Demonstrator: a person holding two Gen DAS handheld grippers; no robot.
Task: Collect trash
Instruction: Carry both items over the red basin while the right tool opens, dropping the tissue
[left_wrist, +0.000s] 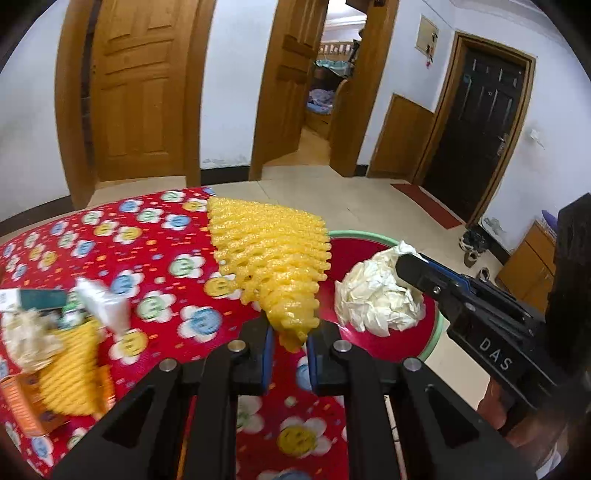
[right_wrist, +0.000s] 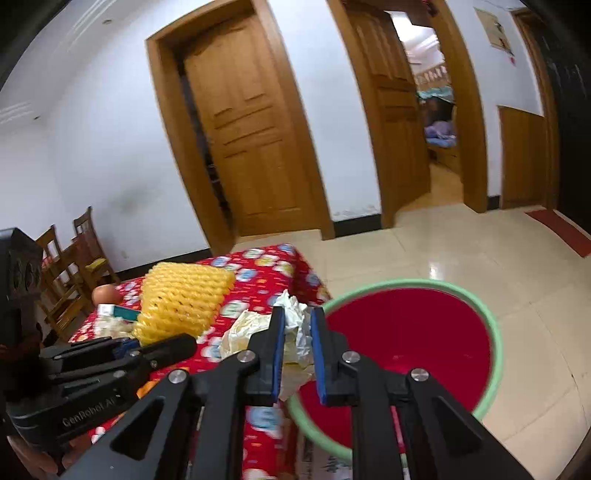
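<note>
Trash in the left wrist view: a yellow foam net (left_wrist: 269, 254), lattice-textured, is pinched at its narrow end by the left gripper (left_wrist: 290, 341) and held above the desk (left_wrist: 155, 258) edge, while the right gripper (left_wrist: 413, 266) reaches in level from the right, clamped on a crumpled white paper (left_wrist: 376, 295) over the red, green-rimmed basin (left_wrist: 369, 343). In the right wrist view the right gripper (right_wrist: 297, 332) squeezes the paper (right_wrist: 295, 332) between blue pads beside the round basin (right_wrist: 406, 332) on the floor; more litter lies on the desk (right_wrist: 258, 273).
</note>
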